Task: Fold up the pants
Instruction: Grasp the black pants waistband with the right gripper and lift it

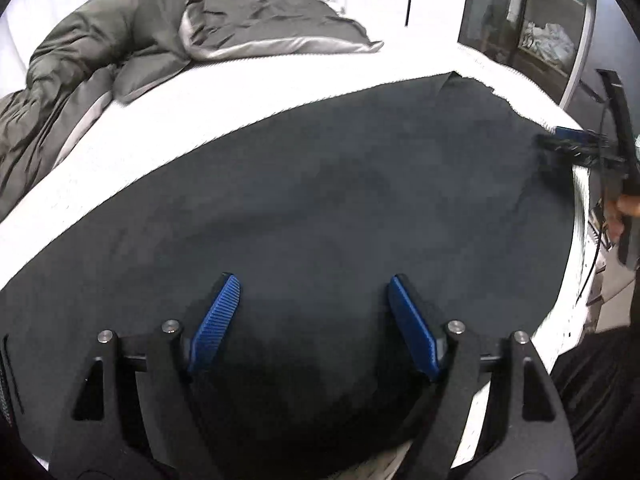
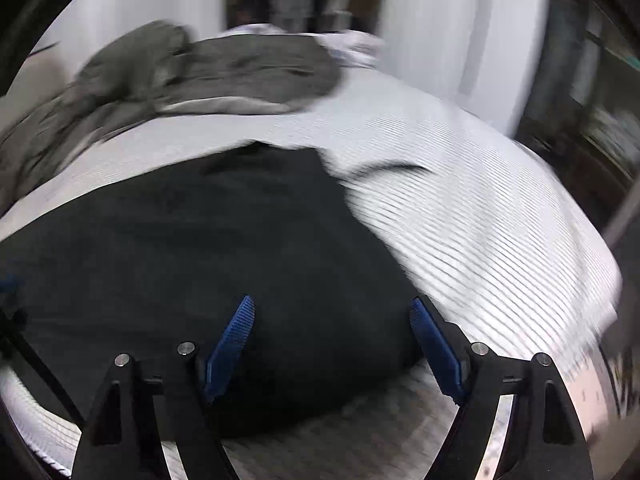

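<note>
Dark pants (image 1: 320, 184) lie spread flat on a white bed (image 1: 200, 112). In the left wrist view my left gripper (image 1: 312, 280) hovers over the near part of the cloth, jaws open, nothing pinched between the blue pads. My right gripper (image 1: 568, 144) shows at the pants' right edge, held by a hand (image 1: 624, 208). In the blurred right wrist view the pants (image 2: 200, 240) fill the left half, and my right gripper (image 2: 333, 301) stands open over their near right corner, right pad by the cloth's edge. A blue blur at the far left is my left gripper (image 2: 8, 284).
A crumpled grey duvet (image 1: 120, 40) and pillow are heaped at the far left of the bed (image 2: 460, 220), also seen as the duvet (image 2: 220, 68). A glass-fronted cupboard (image 1: 520, 20) stands at the far right. The bed's edge runs close on the right.
</note>
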